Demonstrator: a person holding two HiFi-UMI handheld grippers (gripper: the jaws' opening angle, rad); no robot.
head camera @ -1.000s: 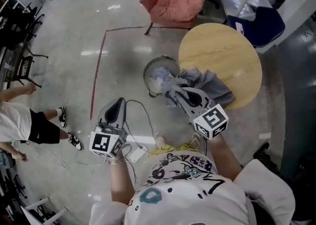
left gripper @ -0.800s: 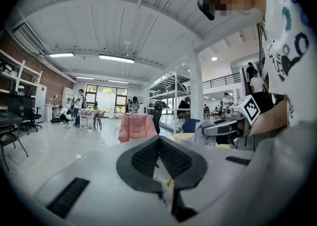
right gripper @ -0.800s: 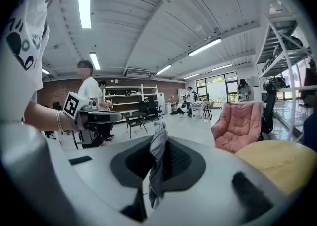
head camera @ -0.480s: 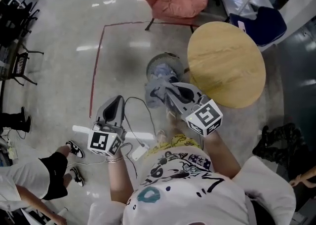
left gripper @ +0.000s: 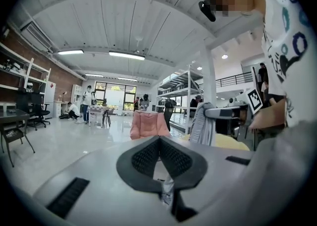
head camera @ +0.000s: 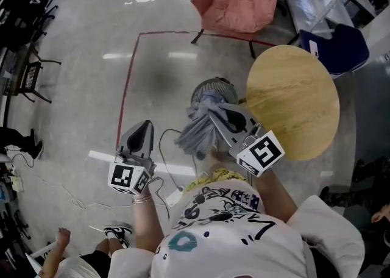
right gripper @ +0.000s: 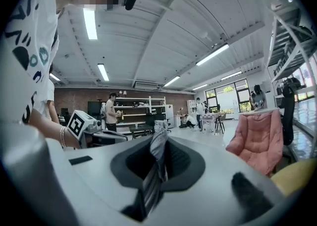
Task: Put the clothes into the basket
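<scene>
Now the cloth (head camera: 196, 129) hangs off the floor from the right gripper (head camera: 211, 111), whose jaws are clamped on a fold of it. The basket (head camera: 219, 81) stands on the floor at 1 o'clock of the cloth, with the table (head camera: 292, 100) at the basket's 3 o'clock. At 9 o'clock of the cloth, the left gripper (head camera: 145, 129) has its jaws together on nothing.
</scene>
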